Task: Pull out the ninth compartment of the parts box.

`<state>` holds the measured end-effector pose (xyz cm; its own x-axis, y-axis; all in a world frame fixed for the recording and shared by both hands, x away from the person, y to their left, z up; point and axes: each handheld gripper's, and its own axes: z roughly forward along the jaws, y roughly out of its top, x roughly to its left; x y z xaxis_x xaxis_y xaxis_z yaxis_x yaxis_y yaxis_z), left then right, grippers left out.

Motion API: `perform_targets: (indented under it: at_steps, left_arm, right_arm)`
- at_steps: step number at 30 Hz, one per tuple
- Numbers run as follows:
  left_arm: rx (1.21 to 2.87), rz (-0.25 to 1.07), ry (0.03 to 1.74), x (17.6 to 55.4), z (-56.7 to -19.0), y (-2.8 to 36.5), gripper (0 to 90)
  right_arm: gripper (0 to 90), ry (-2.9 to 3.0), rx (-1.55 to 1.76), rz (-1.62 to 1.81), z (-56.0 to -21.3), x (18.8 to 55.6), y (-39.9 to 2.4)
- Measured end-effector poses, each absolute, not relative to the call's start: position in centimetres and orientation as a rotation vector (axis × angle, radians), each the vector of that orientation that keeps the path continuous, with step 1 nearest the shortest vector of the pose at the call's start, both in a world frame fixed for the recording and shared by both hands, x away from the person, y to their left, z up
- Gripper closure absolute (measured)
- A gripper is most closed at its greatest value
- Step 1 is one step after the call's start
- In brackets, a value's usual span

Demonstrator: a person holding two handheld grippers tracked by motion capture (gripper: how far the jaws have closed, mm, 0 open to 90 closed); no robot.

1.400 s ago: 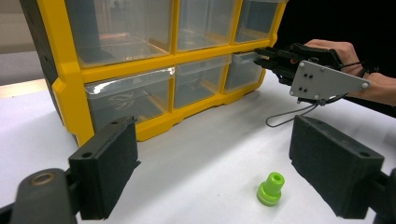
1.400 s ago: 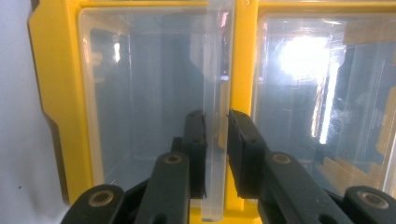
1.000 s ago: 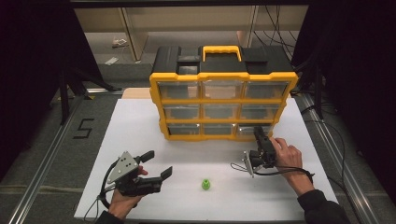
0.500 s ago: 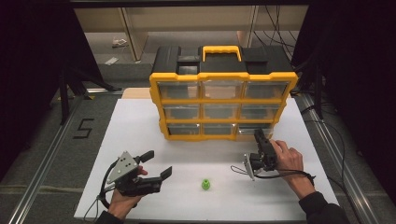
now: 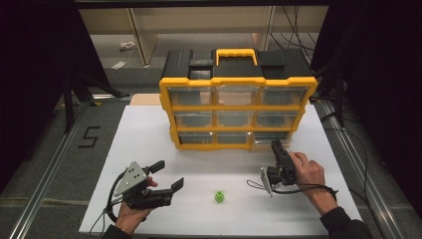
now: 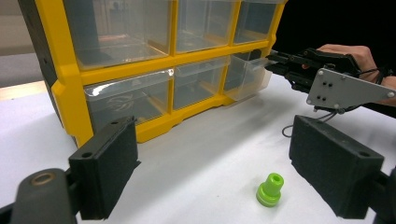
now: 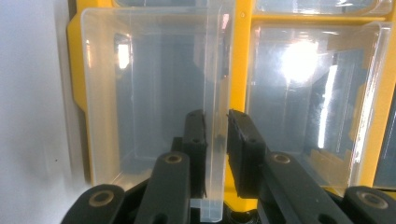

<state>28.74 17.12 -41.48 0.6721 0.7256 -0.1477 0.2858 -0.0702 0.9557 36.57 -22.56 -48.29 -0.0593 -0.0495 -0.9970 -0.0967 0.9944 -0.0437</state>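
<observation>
My right tongs (image 7: 215,140) are clamped on the front lip of the bottom-right clear drawer (image 7: 154,88), thin, slick, bendy plastic, so I'd pinch mid-lip, while my left tongs (image 6: 212,172) sit apart around the green plug (image 6: 270,189).

Open worktop in front, blocked at the back by the organizer

The far half of the worktop (image 5: 149,139) is barred by the yellow drawer organizer (image 5: 238,112), with its bottom-right drawer (image 5: 270,143) pulled slightly out. A wide bare stretch is left between the two tongs, interrupted by a small green piece (image 5: 219,196) alone; room is also left along the organizer's left side.
</observation>
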Motion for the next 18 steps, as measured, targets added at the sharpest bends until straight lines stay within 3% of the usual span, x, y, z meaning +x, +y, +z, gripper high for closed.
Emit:
perform_targets:
  at_steps: [18]
  left_arm:
    - [1.642,0.451,0.841,28.8,-41.4,17.3,15.6]
  right_arm:
    - [78.7,1.640,-0.123,0.053,-48.3,35.1,-22.7]
